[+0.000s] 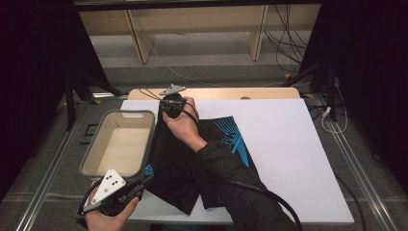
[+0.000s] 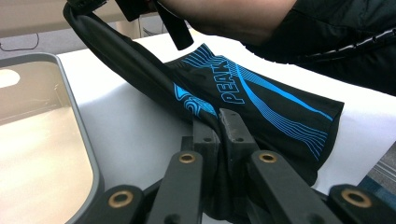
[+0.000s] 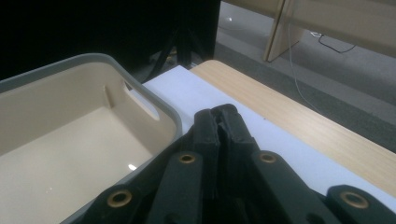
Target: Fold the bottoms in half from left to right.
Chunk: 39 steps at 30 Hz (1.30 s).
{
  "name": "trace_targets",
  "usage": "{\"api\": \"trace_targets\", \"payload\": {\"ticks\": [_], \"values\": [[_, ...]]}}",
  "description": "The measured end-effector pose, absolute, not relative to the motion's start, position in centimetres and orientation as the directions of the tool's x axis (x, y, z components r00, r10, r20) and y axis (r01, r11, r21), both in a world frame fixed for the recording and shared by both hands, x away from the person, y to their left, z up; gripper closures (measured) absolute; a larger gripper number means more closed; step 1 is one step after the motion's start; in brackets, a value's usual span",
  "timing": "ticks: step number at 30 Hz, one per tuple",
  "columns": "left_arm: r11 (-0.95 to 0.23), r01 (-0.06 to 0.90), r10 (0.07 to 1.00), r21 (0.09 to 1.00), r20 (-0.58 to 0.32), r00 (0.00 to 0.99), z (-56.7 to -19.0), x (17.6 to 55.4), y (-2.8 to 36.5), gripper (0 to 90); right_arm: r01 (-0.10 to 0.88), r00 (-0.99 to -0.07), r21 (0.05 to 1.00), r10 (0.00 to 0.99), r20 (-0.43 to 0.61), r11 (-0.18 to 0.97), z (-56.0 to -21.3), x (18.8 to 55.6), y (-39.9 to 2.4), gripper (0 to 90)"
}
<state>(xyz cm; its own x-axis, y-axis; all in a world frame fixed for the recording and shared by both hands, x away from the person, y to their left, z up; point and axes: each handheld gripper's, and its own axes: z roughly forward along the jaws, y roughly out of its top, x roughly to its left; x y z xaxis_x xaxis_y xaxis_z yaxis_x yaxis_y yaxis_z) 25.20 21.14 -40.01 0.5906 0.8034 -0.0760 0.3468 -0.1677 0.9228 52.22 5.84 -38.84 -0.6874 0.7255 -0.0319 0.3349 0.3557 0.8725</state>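
A: Biggest thing first: the tabletop [image 1: 288,159] has a white sheet over it, and the beige bin [image 1: 118,144] sits at its left edge. The black shorts [image 2: 261,100] with the blue print lie just right of the bin, partly lifted along their left edge.

B: Grips?

A: Left gripper [image 2: 219,122] is at the near left corner, fingers pressed together on a near fold of the cloth. Right gripper [image 3: 217,114] is at the far end, beside the bin's far right corner, fingers pinched on the far end of the shorts; in its own view the cloth between them is dark and hard to make out.

B: Risks?

A: Judging by the layout, the work looks like carrying the shorts into the bin. Main risk: both pinches are on thin edges, so slick fabric could slide out once the weight hangs free. Second: the loose right half still rests on the sheet and could drag it or catch on the bin rim. Third: if one hand lifts ahead of the other, the cloth bunches and drapes over the rim instead of dropping inside.
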Motion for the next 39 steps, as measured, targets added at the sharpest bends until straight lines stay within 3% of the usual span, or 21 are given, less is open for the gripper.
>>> {"api": "trace_targets", "payload": {"ticks": [39], "values": [[-0.153,0.315,0.806,0.937,-0.066,0.588,-39.29,24.80,21.21,85.4,0.320,-0.698,0.884,0.716,-0.024,0.342,-38.19,51.91,6.58,86.8]]}}
